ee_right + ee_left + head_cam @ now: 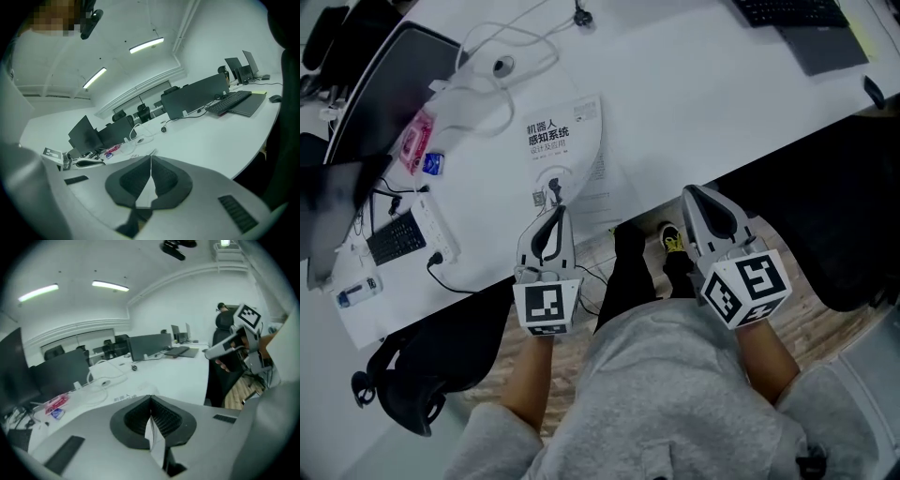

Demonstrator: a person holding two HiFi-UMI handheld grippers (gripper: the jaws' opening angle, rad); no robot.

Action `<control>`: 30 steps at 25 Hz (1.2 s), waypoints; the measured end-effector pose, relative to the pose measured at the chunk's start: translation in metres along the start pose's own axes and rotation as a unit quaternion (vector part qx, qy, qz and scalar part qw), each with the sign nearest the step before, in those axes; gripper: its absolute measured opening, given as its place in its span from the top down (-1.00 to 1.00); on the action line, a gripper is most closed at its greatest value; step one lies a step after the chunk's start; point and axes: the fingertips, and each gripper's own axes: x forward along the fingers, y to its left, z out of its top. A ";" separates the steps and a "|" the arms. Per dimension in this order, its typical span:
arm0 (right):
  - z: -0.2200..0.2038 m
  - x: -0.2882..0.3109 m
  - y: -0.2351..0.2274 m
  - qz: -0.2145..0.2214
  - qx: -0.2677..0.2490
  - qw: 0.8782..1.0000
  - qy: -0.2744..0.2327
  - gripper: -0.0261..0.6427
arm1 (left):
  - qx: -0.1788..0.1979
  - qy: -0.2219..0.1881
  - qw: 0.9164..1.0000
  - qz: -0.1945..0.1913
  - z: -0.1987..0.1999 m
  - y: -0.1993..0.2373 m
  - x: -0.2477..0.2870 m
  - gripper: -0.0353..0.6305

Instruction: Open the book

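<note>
A white book (551, 141) with a printed title lies on the white desk (694, 103) near its front edge. Its cover bows upward, and inner pages (598, 192) show to the right beneath it. My left gripper (556, 208) is shut on the cover's near corner. In the left gripper view a thin white edge of the cover (152, 434) sits pinched between the ribbed pads of that gripper (150, 397). My right gripper (694, 192) hovers off the desk's front edge to the right of the book, jaws shut with nothing in them (151, 157).
A dark monitor (384, 84), a pink packet (412, 141), white cables (502, 56), a power strip (436, 225) and a small keypad (394, 239) crowd the left. A keyboard (792, 11) and a grey pad (825, 42) sit far right. A black chair (412, 375) stands below the desk edge.
</note>
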 end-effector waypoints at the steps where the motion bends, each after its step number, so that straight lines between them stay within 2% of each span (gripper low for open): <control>1: 0.002 0.001 0.004 0.004 -0.002 1.000 -0.001 0.84 | -0.027 -0.011 0.999 0.021 0.002 0.014 -0.006 0.86; 5: 0.016 0.007 0.023 0.022 -0.016 1.000 0.000 0.84 | -0.123 -0.037 0.988 0.088 -0.003 0.067 -0.029 0.86; 8: 0.027 0.014 0.036 0.032 -0.027 0.999 -0.001 0.84 | -0.164 -0.049 0.976 0.137 -0.013 0.103 -0.044 0.86; 10: 0.031 0.016 0.044 0.037 -0.033 0.999 -0.002 0.84 | -0.200 -0.055 0.962 0.176 -0.027 0.127 -0.056 0.87; 13: 0.034 0.020 0.054 0.043 -0.044 0.998 -0.001 0.84 | -0.270 -0.053 0.932 0.235 -0.059 0.167 -0.075 0.87; 14: 0.034 0.021 0.057 0.044 -0.046 0.998 0.000 0.84 | -0.282 -0.046 0.926 0.247 -0.070 0.178 -0.078 0.87; 15: 0.034 0.023 0.059 0.044 -0.049 0.998 0.001 0.84 | -0.285 -0.036 0.923 0.256 -0.080 0.187 -0.080 0.87; 18: 0.035 0.030 0.068 0.044 -0.057 0.997 0.001 0.84 | -0.273 0.003 0.924 0.269 -0.109 0.203 -0.075 0.87; 22: 0.036 0.039 0.078 0.046 -0.065 0.997 0.004 0.84 | -0.296 0.081 0.908 0.283 -0.172 0.213 -0.070 0.86; 23: 0.037 0.042 0.079 0.047 -0.068 0.997 0.005 0.84 | -0.298 0.099 0.907 0.279 -0.184 0.211 -0.067 0.86; 26: 0.040 0.050 0.080 0.043 -0.074 0.996 0.006 0.84 | -0.274 0.138 0.915 0.261 -0.200 0.201 -0.056 0.86; 30: 0.045 0.057 0.080 0.039 -0.076 0.996 0.004 0.84 | -0.260 0.158 0.923 0.237 -0.206 0.183 -0.053 0.86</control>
